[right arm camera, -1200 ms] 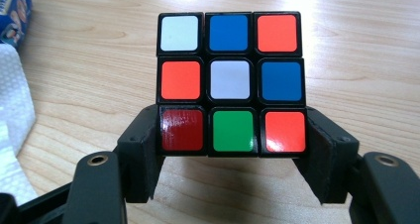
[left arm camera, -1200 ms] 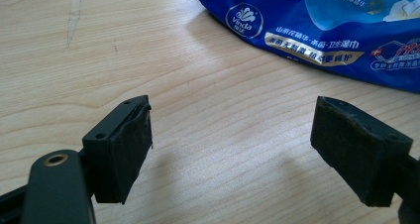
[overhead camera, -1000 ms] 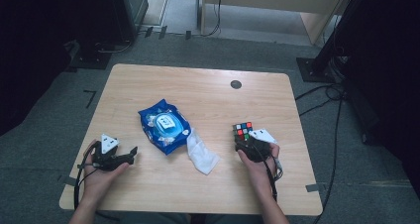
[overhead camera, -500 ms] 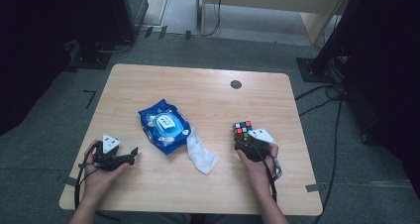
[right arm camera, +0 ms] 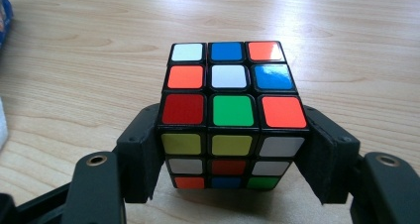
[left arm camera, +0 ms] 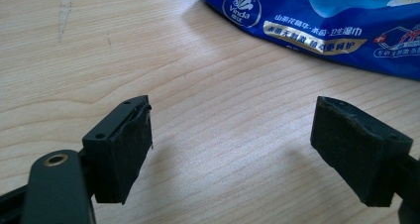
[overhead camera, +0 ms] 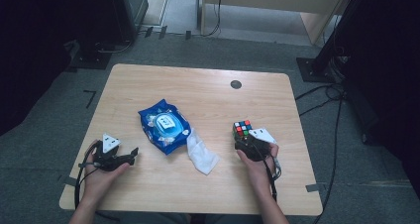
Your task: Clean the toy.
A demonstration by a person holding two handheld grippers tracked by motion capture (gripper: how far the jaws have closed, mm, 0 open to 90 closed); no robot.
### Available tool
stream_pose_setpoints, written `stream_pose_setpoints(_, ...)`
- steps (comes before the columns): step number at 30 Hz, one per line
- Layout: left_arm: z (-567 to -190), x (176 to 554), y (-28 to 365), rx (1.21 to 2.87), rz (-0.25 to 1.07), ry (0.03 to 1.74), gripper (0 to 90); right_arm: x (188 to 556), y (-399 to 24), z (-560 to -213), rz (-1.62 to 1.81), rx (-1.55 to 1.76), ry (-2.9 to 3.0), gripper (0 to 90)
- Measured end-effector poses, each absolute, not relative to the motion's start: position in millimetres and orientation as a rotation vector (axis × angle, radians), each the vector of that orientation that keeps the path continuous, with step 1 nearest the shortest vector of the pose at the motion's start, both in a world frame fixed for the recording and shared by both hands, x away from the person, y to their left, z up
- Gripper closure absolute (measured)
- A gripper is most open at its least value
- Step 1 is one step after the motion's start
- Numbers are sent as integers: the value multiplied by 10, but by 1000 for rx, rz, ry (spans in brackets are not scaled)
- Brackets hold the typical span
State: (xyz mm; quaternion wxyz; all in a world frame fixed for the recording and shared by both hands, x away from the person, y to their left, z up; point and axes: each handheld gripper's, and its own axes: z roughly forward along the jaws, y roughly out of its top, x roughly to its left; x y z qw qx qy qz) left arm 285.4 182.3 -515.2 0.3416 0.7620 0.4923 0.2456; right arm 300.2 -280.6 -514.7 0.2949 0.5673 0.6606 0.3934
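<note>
A pale wooden table (overhead camera: 208, 95) stands on grey carpet in a dim room, cables trailing across the floor at the right. Near its right edge the right hand-held gripper (right arm camera: 233, 157) clamps a scrambled puzzle cube (right arm camera: 230, 112) by its lower side faces, the cube resting on the table. The left hand-held gripper (left arm camera: 233, 144) lies near the front left corner, jaws spread wide with nothing between them, aimed at a blue wet-wipe pack (overhead camera: 164, 126). A white wipe (overhead camera: 202, 153) lies just beside the pack. The pads sit low and toward the near edge of the cube, so a quick lift could let it pivot or slip out; squeezing unevenly might twist a layer instead.
</note>
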Motion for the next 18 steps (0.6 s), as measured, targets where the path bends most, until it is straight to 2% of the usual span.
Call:
stream_pose_setpoints(2,-5152,2855,1824,1982,637,1280,163,3001,-2806,-5147,1056,1508,1758,343)
stream_pose_setpoints(10,-5153,2858,1824,1990,623,1277,163,2955,-2851,-5036,1159,1480,1728,157)
stream_pose_setpoints(12,-5155,2862,1826,1992,610,1282,162,2936,-2870,-5009,1158,1483,1737,143)
stream_pose_setpoints(15,-5157,2865,1825,1998,602,1284,162,2905,-2891,-4967,1165,1434,1799,0)
stream_pose_setpoints(18,-5161,2876,1817,2012,593,1291,162,2868,-2933,-4924,1196,1427,1810,0)
